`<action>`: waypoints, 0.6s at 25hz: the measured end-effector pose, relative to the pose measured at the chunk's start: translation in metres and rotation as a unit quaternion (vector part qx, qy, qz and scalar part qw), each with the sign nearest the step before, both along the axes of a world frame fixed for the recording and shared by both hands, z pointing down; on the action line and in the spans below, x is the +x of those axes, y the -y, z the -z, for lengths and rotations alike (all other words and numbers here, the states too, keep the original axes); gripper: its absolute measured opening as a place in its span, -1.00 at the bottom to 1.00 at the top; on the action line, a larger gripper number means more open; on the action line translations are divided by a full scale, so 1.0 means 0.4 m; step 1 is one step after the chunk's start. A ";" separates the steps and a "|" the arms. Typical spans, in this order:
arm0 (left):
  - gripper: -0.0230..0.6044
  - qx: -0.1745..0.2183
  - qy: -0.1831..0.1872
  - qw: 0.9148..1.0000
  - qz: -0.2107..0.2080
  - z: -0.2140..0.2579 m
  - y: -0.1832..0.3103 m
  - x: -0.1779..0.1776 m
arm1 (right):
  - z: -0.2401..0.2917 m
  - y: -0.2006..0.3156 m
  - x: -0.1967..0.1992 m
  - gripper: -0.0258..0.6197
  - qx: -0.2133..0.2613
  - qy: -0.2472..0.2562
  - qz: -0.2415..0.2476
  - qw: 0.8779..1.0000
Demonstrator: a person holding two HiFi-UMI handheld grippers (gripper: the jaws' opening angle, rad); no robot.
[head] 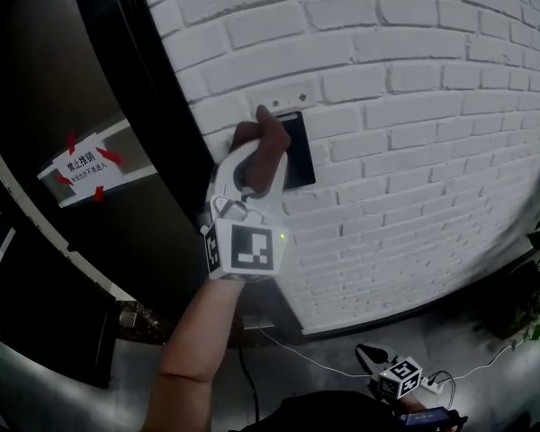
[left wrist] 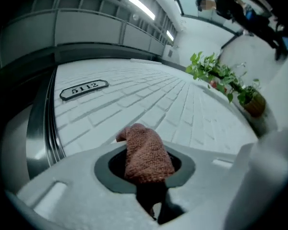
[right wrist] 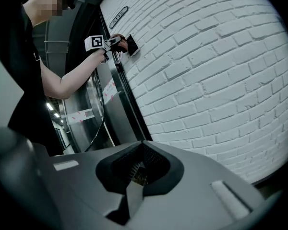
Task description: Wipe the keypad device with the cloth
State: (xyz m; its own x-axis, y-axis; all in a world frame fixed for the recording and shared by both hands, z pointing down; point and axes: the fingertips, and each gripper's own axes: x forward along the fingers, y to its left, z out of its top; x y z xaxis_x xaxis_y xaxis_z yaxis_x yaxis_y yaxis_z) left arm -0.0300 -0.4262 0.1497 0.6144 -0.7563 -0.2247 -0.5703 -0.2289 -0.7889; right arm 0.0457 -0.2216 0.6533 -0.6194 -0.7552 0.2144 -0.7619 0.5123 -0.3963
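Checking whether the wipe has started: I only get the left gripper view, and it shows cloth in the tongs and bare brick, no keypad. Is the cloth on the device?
Observer: Yes. In the head view the cloth lies against the left edge of the black keypad device.
Operator: How much of the device is covered?
Observer: Only a strip on its left; most of its dark face shows to the right of the cloth.
Operator: And the other gripper?
Observer: The right gripper hangs low, well below the device, its tongs shut with nothing between them.
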 end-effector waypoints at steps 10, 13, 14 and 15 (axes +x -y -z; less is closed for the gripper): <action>-0.64 0.015 0.042 0.999 0.008 0.027 0.081 0.142 | -0.021 -0.041 0.072 -0.92 -0.017 0.011 -0.054 0.998; -0.65 0.004 0.083 0.997 0.000 -0.039 0.075 0.170 | -0.027 -0.037 0.064 -0.92 -0.023 0.006 -0.050 0.998; -0.65 0.001 0.086 0.996 0.003 -0.063 0.074 0.162 | -0.028 -0.034 0.060 -0.92 -0.025 0.004 -0.047 0.999; -0.65 -0.002 0.078 0.997 0.007 -0.081 0.074 0.145 | -0.028 -0.032 0.054 -0.92 -0.026 0.001 -0.044 0.999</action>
